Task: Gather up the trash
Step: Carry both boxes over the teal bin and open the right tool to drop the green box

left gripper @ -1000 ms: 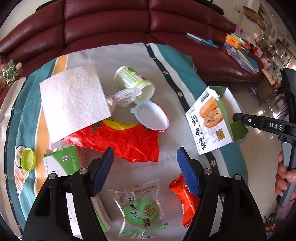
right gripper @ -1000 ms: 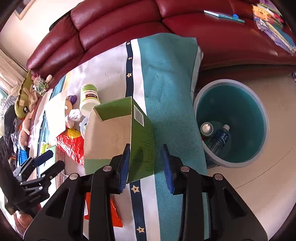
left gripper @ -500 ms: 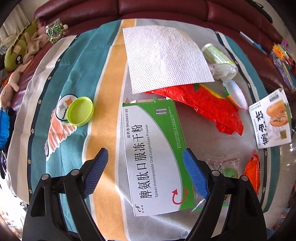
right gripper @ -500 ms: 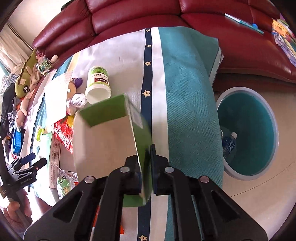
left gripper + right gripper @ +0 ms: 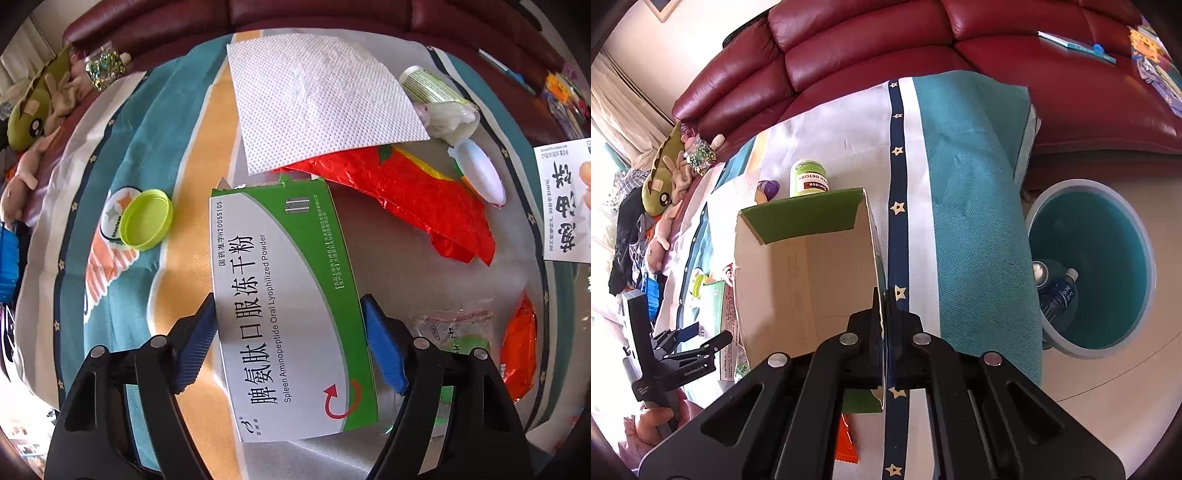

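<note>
A green-and-white medicine box (image 5: 288,295) lies flat on the striped cloth. My left gripper (image 5: 288,332) straddles it, blue pads at its two long edges, jaws closing, no clear squeeze visible. In the right wrist view that left gripper (image 5: 701,336) shows at the lower left, held by a hand. My right gripper (image 5: 886,332) is shut on the side wall of an open green carton (image 5: 805,277), tilted with its empty inside facing me. The carton's printed face (image 5: 565,206) shows at the right edge of the left wrist view. A teal bin (image 5: 1108,229) stands on the floor to the right, holding a bottle (image 5: 1058,295).
On the cloth lie a white paper towel (image 5: 317,99), a red wrapper (image 5: 413,203), a lime lid (image 5: 146,219), a supplement bottle (image 5: 428,86), a clear snack packet (image 5: 454,332) and an orange packet (image 5: 519,350). A red leather sofa (image 5: 886,44) runs behind; plush toys (image 5: 661,184) sit at the left.
My left gripper swung left from above the snack packet and sank over the medicine box, its jaws narrowing. My right jaws closed on the carton's wall and tipped it up.
</note>
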The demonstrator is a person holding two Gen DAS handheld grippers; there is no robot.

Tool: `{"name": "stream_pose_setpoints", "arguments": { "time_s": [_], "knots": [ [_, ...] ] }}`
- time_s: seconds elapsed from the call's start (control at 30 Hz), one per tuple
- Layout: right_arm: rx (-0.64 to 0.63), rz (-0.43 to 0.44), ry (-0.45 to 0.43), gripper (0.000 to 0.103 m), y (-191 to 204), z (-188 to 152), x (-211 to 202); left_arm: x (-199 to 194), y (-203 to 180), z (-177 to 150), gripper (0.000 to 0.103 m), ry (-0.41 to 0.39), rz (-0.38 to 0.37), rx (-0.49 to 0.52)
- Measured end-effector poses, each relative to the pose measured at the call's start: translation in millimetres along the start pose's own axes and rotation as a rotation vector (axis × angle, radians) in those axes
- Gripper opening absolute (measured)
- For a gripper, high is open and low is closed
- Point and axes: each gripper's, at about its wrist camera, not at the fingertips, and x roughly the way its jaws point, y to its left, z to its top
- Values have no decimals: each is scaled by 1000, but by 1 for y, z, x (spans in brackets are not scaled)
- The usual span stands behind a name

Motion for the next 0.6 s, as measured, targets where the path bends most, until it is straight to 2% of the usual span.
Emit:
{"name": "stream_pose_setpoints", "arguments": {
  "time_s": [0.43, 0.6],
  "knots": [
    [88, 29, -74, 2, -43, -1, -29, -95, 0, 17, 76, -177, -50, -4],
    [125, 22, -104, 2, -66, -3, -43, -114, -45, 34, 76, -218, -128, 82]
  ]
}}
